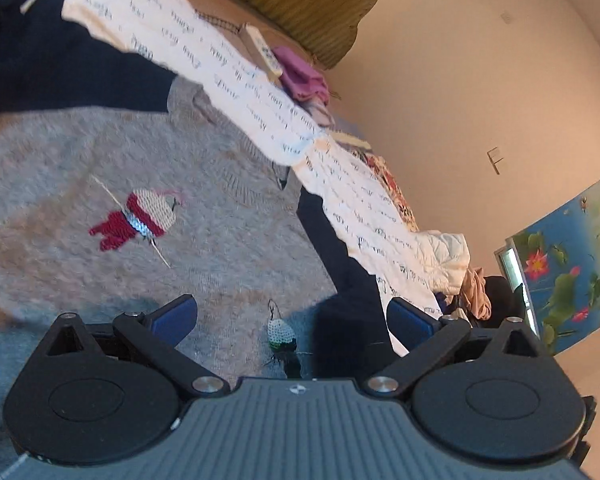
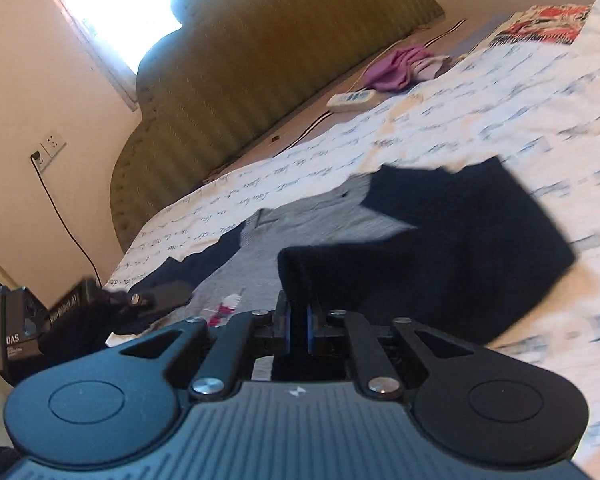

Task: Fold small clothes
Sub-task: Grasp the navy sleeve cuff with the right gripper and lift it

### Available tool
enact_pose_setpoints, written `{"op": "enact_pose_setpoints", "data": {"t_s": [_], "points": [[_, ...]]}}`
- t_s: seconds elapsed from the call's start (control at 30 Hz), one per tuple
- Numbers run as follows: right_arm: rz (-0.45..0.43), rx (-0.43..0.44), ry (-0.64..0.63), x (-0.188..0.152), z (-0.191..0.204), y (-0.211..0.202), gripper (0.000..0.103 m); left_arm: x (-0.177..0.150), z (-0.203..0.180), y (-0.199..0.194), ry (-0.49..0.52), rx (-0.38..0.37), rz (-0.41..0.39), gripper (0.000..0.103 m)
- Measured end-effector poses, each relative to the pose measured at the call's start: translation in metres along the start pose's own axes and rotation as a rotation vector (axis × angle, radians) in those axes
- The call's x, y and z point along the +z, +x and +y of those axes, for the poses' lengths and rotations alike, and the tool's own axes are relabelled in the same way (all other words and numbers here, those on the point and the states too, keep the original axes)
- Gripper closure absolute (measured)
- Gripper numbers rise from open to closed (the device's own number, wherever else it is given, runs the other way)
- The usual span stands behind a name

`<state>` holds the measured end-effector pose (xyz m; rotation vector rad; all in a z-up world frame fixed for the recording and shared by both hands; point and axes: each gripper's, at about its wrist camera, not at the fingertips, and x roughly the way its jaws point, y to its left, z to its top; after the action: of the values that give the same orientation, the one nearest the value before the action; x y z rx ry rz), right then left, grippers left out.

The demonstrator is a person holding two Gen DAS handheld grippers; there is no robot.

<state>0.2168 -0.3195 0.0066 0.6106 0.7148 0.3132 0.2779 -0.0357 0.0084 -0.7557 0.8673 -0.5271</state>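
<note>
A grey knitted sweater [image 1: 220,232] with navy sleeves lies spread on the script-printed bed sheet [image 1: 228,64]. A small red stitched figure [image 1: 136,220] marks its front. My left gripper [image 1: 292,320] hovers open just above the grey front. A small knitted patch [image 1: 280,330] lies between its blue pads [image 1: 176,320], and nothing is gripped. In the right wrist view, the right gripper [image 2: 299,320] has its pads almost together, pinching the edge of a navy sleeve [image 2: 440,248]. That sleeve lies folded across the sweater's grey body [image 2: 260,248].
A green padded headboard [image 2: 240,80] stands at the bed's far end. By it lie a purple cloth [image 2: 396,68] and a white remote-like block [image 2: 350,100]. A white puffy jacket [image 1: 444,256] lies farther along the bed. A black labelled device [image 2: 20,332] sits at the bed's left edge.
</note>
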Motion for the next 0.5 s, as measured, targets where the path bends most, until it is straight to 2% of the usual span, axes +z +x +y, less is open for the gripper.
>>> {"op": "enact_pose_setpoints", "data": {"t_s": [0.07, 0.1, 0.13, 0.17, 0.33, 0.5], "points": [[0.016, 0.034, 0.049, -0.008, 0.001, 0.004, 0.056, -0.002, 0.004, 0.008, -0.005, 0.006, 0.033, 0.002], [-0.001, 0.05, 0.06, -0.012, 0.001, 0.0, 0.049, -0.004, 0.005, 0.011, -0.001, 0.005, 0.049, 0.002], [-0.028, 0.052, 0.07, -0.017, -0.002, -0.008, 0.035, -0.006, 0.005, 0.015, 0.003, 0.008, 0.062, 0.002], [-0.057, 0.045, 0.079, -0.022, -0.005, -0.016, 0.031, -0.009, 0.007, 0.02, 0.002, 0.011, 0.076, 0.002], [-0.059, 0.031, 0.205, -0.048, -0.042, -0.045, 0.031, -0.019, 0.007, 0.042, -0.044, -0.031, 0.131, 0.002], [-0.019, 0.017, 0.281, -0.067, -0.062, -0.044, 0.031, -0.021, -0.003, 0.062, -0.051, -0.059, 0.157, 0.005]]}}
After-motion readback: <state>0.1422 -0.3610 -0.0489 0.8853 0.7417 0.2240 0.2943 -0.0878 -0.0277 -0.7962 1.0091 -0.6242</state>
